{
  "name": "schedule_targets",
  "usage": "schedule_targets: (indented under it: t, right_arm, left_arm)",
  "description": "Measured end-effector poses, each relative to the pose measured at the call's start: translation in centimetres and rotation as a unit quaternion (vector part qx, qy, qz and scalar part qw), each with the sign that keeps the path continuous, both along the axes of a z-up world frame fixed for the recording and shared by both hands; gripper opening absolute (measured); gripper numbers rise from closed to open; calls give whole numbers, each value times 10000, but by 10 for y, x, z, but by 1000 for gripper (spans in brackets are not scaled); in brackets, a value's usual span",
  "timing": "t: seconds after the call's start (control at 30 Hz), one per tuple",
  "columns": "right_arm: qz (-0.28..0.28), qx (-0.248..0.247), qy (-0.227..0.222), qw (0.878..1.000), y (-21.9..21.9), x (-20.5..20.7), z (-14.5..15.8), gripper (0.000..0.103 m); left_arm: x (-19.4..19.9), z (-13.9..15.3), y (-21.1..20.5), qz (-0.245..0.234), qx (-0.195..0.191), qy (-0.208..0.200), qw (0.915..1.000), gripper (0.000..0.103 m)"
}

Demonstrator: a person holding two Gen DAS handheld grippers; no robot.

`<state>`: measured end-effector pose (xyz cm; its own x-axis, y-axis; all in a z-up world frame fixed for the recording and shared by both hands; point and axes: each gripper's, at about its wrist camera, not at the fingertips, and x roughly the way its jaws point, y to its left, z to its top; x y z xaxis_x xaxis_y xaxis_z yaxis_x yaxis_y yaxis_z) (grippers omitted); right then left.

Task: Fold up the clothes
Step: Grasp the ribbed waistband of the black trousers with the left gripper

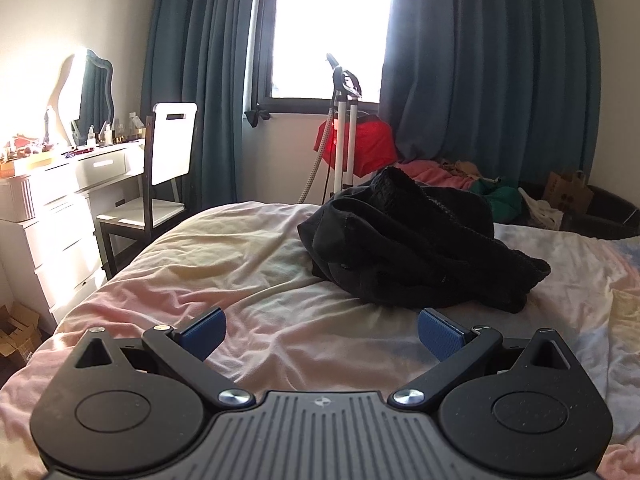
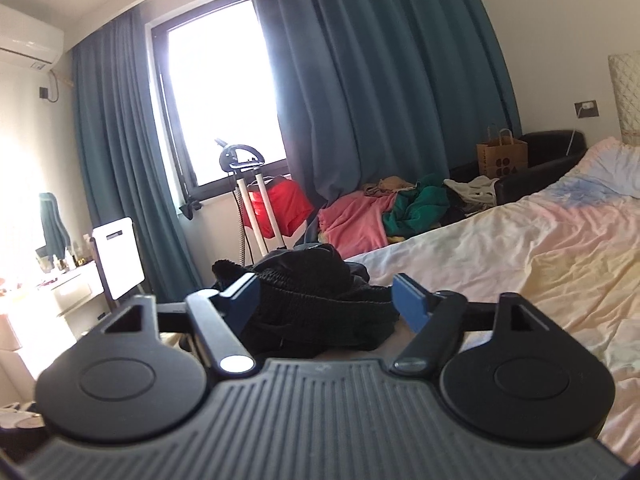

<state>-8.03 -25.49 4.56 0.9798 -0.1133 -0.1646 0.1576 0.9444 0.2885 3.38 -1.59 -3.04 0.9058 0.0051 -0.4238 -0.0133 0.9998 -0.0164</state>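
Note:
A crumpled black garment [image 1: 420, 248] lies in a heap on the bed [image 1: 240, 264], right of centre in the left wrist view. My left gripper [image 1: 322, 334] hovers over the sheet just short of the heap, open, with nothing between its blue pads [image 1: 204, 332]. In the right wrist view the same black garment [image 2: 320, 312] sits near the bed's edge. My right gripper [image 2: 326, 300] is low at it, and the cloth bulges up between its fingers. The jaws stand partly apart, and I see no pad pressing on the cloth.
The pastel sheet [image 2: 540, 264] is wrinkled and stretches away to the right. Beyond the bed are a garment steamer stand [image 1: 344, 128] with a red item, a pile of pink and green clothes [image 2: 384, 212], a paper bag [image 2: 502, 152], teal curtains, and a dresser with a chair [image 1: 160, 184] at the left.

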Motion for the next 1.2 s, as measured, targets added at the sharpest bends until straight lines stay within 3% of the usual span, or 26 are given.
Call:
schedule_targets:
  t: [0.1,0.17,0.37,0.47,0.67,0.77,0.87,0.93,0.97,1.03,1.2]
  right_arm:
    - [-140,187,146,9996,-7,-3,0,43]
    - [-187,434,284,9985,-15,-3,-3,35]
    - [-588,821,555,9933,-41,5,-16,34]
    - [-625,1000,641,9909,-52,14,-26,34]
    - [-595,1272,1094,9840,-72,46,-62,35]
    - [-517,1450,1267,9799,-74,59,-75,35]
    - [-461,1413,1322,9800,-72,70,-85,35]
    - [-439,1352,1389,9800,-71,77,-92,35]
    - [-431,1321,1426,9800,-71,81,-95,35]
    - [-398,1312,1496,9792,-71,87,-100,35]
    - [-451,1091,1240,9852,-68,83,-94,35]
  left_arm:
    - [25,2,-16,-277,90,47,9996,103]
    - [48,4,-29,-447,193,26,9988,103]
    - [158,11,-66,-267,311,114,9991,100]
    - [216,12,-79,112,389,91,9991,98]
    - [298,5,-73,595,-285,179,9977,91]
    - [319,-4,-63,698,-532,275,9958,81]
    - [333,-10,-51,779,-763,309,9936,61]
    - [337,-13,-42,707,-1020,352,9916,25]
    - [335,-13,-36,617,-1241,355,9897,16]
    - [326,-6,-32,508,-1401,237,9885,12]
    - [271,33,-31,-354,-1443,-277,9885,11]
